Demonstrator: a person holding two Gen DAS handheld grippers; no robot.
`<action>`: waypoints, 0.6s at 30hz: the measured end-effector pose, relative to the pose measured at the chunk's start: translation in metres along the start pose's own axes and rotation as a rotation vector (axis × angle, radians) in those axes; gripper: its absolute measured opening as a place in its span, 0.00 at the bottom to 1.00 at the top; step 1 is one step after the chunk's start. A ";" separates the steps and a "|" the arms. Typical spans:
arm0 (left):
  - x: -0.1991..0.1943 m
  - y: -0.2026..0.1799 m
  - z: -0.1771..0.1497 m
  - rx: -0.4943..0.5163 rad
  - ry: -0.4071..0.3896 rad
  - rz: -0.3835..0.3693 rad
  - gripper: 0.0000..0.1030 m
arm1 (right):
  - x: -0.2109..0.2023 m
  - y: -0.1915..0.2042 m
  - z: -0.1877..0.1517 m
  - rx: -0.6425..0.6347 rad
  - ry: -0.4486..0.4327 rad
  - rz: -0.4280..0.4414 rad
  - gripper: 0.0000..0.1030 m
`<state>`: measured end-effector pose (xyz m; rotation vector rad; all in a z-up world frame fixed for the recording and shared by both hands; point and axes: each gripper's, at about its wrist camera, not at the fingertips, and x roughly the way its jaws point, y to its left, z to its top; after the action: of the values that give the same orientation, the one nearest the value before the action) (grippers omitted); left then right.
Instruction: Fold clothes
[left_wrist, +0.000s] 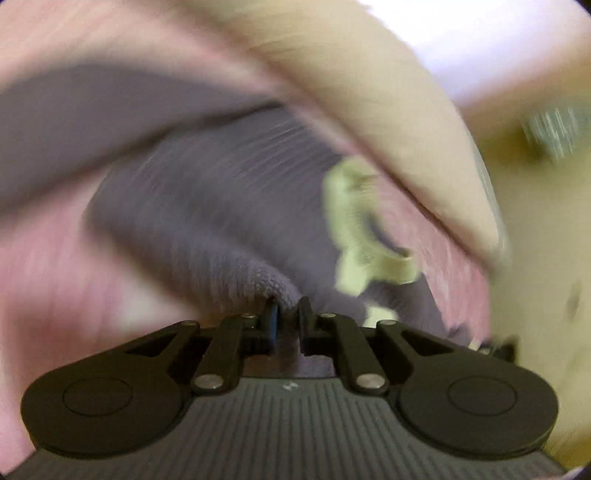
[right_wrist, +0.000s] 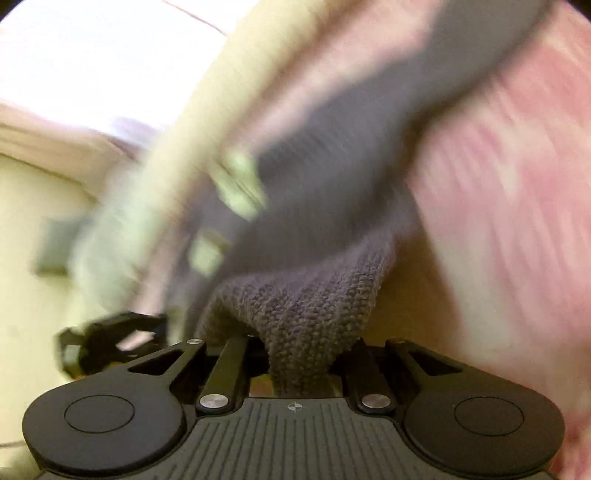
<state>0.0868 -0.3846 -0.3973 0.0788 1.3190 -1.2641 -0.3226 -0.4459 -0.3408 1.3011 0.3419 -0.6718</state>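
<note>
**Grey knit pinched at two points, both tongs clamped**

Grey-purple knitted garment (left_wrist: 207, 206) caught in both sets of tongs at once; left tongs (left_wrist: 288, 314) closed down on a small bunched fold of its edge, cloth squeezed into the narrow slot between the black pads; right tongs (right_wrist: 299, 354) likewise clamped on a thicker gather of the same knit (right_wrist: 295, 302), ribbing sharp and close to the lens, pads themselves mostly buried under the wool. Held so, by judgement, to keep one edge stretched between two grips, ready to be carried over and laid down as a fold rather than dragged in a heap.

Rest of the garment trailing away from the tongs over a pink patterned covering (left_wrist: 48, 258), probably a bed or padded surface, too smeared by blur to name; same pink cloth (right_wrist: 517, 221) filling the right side of the right wrist view. Pale yellow-green patches (left_wrist: 354, 221) sitting on the grey knit, perhaps a print or appliqué, not clear enough to settle. Left tongs also glimpsed from the right wrist view as a dark shape (right_wrist: 110, 339) just beside the garment's hanging edge, so the two grips close together rather than well apart.

Cream-coloured band (left_wrist: 388, 122) curving across beyond the cloth, identity uncertain. Heavy streaking across both views; fine detail beyond the gripped folds not readable. Fold itself not yet laid; garment neither flat nor squared.
</note>
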 end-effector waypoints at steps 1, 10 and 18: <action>0.007 -0.016 0.018 0.043 -0.016 -0.018 0.11 | -0.004 0.003 0.016 0.015 -0.036 0.031 0.10; 0.019 -0.042 0.033 0.115 -0.048 0.015 0.42 | 0.043 -0.031 0.126 0.338 -0.143 -0.048 0.26; 0.028 0.035 -0.023 -0.101 -0.031 0.100 0.46 | 0.050 -0.053 0.120 0.382 -0.158 -0.026 0.65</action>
<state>0.0893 -0.3727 -0.4461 0.0527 1.3337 -1.1090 -0.3336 -0.5797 -0.3806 1.5948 0.1029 -0.8858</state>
